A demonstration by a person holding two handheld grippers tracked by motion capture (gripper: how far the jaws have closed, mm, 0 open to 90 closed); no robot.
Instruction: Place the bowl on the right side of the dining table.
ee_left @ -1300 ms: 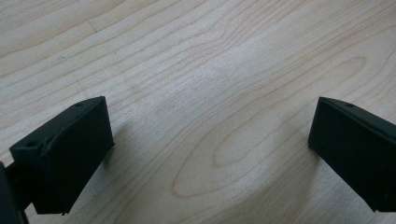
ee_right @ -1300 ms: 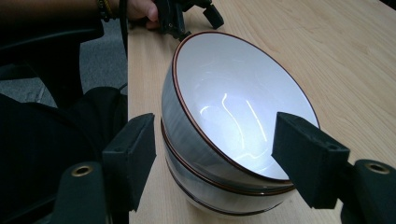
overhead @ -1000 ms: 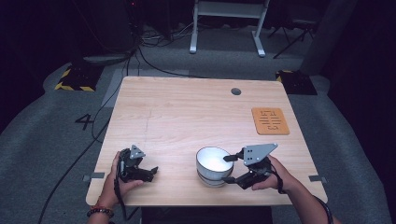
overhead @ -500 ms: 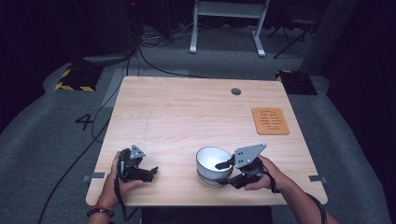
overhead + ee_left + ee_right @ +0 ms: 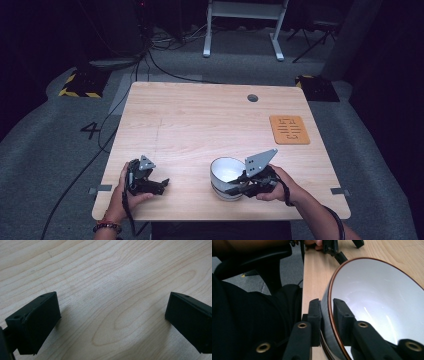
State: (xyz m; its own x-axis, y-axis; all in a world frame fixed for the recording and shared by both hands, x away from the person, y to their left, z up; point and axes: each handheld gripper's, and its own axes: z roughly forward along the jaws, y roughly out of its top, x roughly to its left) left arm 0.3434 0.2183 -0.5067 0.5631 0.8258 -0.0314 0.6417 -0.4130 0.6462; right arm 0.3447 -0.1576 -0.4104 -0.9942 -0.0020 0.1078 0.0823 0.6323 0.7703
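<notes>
A: Start at the near edge of the table [image 5: 200, 125]. What is the right gripper [image 5: 327, 315] doing?

B: Its jaws straddle the bowl's [image 5: 227, 172] wall on the side nearest the person, one jaw outside against the grey wall and one inside on the white. I read them as clamped on the rim. In the right gripper view the thin brown rim line runs straight up between them.

A: Where does the bowl sit?

B: Close to the near edge, a little right of the middle. It looks like the top bowl of a short stack, because a second rim shows beneath it, though I can't count how many there are.

A: Which way does the bowl lie from the right gripper?

B: It lies to the left of the hand and slightly farther in, with the gripper reaching leftward along the near edge. Any lift turns on that hold at the rim. I'd expect the bowl's weight to hang away from the jaws and tip it.

A: And the left gripper [image 5: 145, 180]?

B: It rests on the wood near the near-left corner, well apart from the bowl. Its jaws are spread wide, with bare wood grain between them.

A: Anything farther back?

B: An orange mat [image 5: 289, 129] lies by the right edge and a round grommet hole [image 5: 252, 98] sits near the far edge.

A: What has changed over the last second?

B: The right gripper has slid left, from just beside the bowl onto its rim. The left gripper hasn't moved.
</notes>
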